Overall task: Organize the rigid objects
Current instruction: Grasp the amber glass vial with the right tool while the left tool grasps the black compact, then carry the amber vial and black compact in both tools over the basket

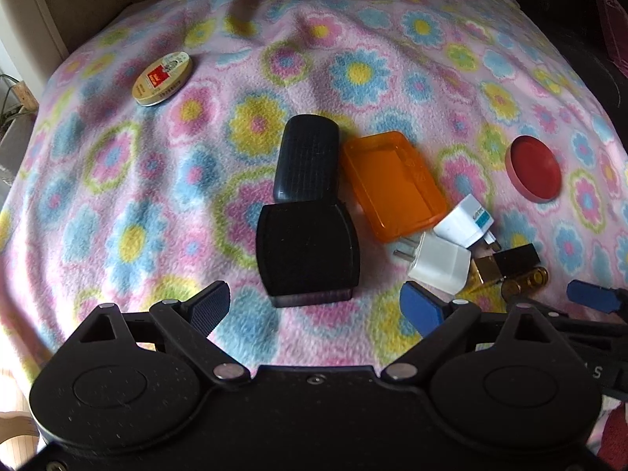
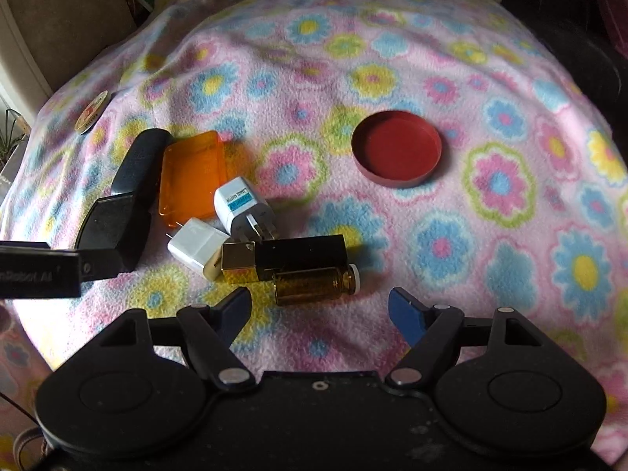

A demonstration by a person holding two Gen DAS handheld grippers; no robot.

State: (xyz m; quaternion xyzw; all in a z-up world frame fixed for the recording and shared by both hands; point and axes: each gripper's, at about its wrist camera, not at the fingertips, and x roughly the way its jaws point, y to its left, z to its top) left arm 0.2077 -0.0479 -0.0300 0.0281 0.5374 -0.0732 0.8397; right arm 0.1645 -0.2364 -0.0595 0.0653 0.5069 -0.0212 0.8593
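Left wrist view: the left claw [image 1: 316, 306] is spread wide and holds nothing, hovering over a pink fleece blanket with blue, yellow and green flowers [image 1: 137, 204]. Straight ahead a flat black rounded-square box [image 1: 308, 249] touches the near end of a dark ribbed oblong case [image 1: 307, 159], whose long axis runs away from the camera. Just right of it lies a translucent orange rectangular plastic lid [image 1: 390, 184], angled from upper left to lower right. Two white plug adapters [image 1: 439, 263] lie beside its near corner, the nearer one's pins pointing left. A round tin with a red label [image 1: 162, 78] sits far left; its writing is too small to read. A red round plastic cap [image 1: 534, 168] lies well apart on the right. Right wrist view: the right claw [image 2: 320, 314] is likewise wide and empty. Just ahead a small amber glass vial with a white stopper [image 2: 314, 285] lies on its side, stopper pointing right, touching a black and gold rectangular box [image 2: 286, 259] that lies parallel behind it. The blue label on the farther adapter is unreadable.
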